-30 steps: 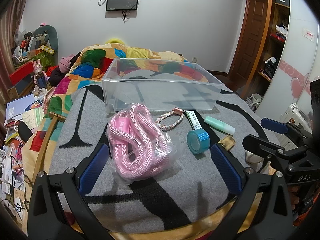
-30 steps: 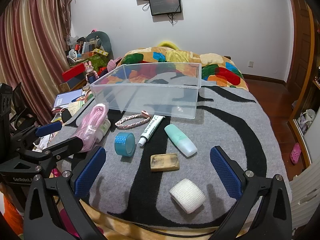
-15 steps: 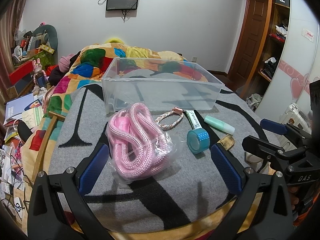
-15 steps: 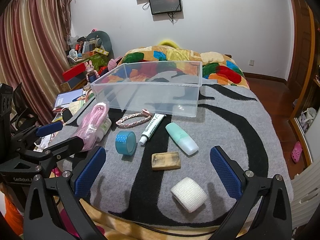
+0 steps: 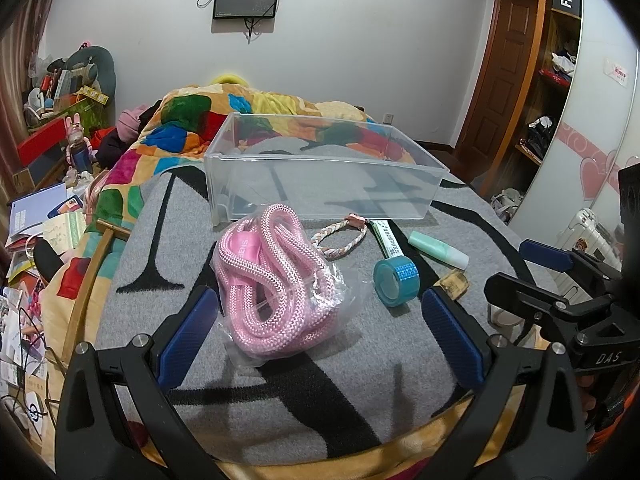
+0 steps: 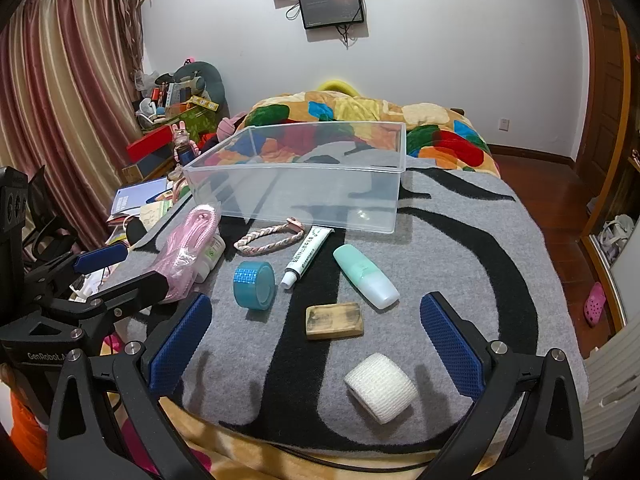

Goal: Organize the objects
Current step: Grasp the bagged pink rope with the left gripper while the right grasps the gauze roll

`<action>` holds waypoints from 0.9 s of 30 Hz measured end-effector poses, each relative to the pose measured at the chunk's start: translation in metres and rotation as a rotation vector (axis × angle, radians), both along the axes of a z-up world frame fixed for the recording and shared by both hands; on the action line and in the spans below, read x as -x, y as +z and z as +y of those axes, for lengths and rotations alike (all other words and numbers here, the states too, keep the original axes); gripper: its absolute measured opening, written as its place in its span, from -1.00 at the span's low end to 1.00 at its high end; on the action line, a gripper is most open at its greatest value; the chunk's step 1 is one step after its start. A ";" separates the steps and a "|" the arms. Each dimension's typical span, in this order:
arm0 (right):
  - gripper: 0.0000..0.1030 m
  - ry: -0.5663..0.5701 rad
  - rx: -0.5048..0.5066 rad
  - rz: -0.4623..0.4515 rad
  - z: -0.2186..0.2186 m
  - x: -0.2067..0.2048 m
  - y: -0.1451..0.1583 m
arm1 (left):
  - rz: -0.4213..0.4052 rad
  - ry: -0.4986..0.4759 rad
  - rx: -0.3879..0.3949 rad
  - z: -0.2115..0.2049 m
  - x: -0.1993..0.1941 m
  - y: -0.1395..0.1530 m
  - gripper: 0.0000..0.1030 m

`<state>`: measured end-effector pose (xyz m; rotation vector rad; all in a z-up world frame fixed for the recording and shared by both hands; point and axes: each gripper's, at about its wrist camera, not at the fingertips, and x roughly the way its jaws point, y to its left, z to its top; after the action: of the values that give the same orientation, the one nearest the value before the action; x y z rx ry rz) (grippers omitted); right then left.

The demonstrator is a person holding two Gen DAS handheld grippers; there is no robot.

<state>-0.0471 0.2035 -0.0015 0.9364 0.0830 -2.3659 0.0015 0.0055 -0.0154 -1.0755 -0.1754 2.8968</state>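
A clear plastic bin (image 5: pixel 320 184) (image 6: pixel 304 188) stands empty on the grey-and-black blanket (image 6: pixel 460 264). In front of it lie a bagged pink rope (image 5: pixel 272 276) (image 6: pixel 188 248), a braided bracelet (image 6: pixel 268 240), a white tube (image 6: pixel 306 254), a blue tape roll (image 5: pixel 396 280) (image 6: pixel 254 285), a mint bottle (image 6: pixel 366 276), a wooden block (image 6: pixel 334 320) and a white bandage roll (image 6: pixel 380 386). My left gripper (image 5: pixel 320 336) is open, just short of the rope. My right gripper (image 6: pixel 316 344) is open, over the block and bandage roll.
A colourful quilt (image 6: pixel 360 120) covers the bed behind the bin. Clutter, books and boxes (image 5: pixel 44 208) crowd the floor on the left. A wooden door and shelves (image 5: pixel 520 92) stand on the right. The blanket's near edge (image 6: pixel 320 444) lies just under my grippers.
Both grippers have edged slightly forward towards the objects. Nothing on the blanket has moved.
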 end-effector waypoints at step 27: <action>0.13 -0.048 -0.098 -0.107 0.035 0.004 -0.045 | -0.199 0.067 -0.084 -0.033 0.063 -0.040 1.00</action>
<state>-0.0516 0.2384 -0.0461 1.1220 0.1372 -2.3689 -0.0614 -0.0275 -0.0554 -1.3670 -0.3438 2.8057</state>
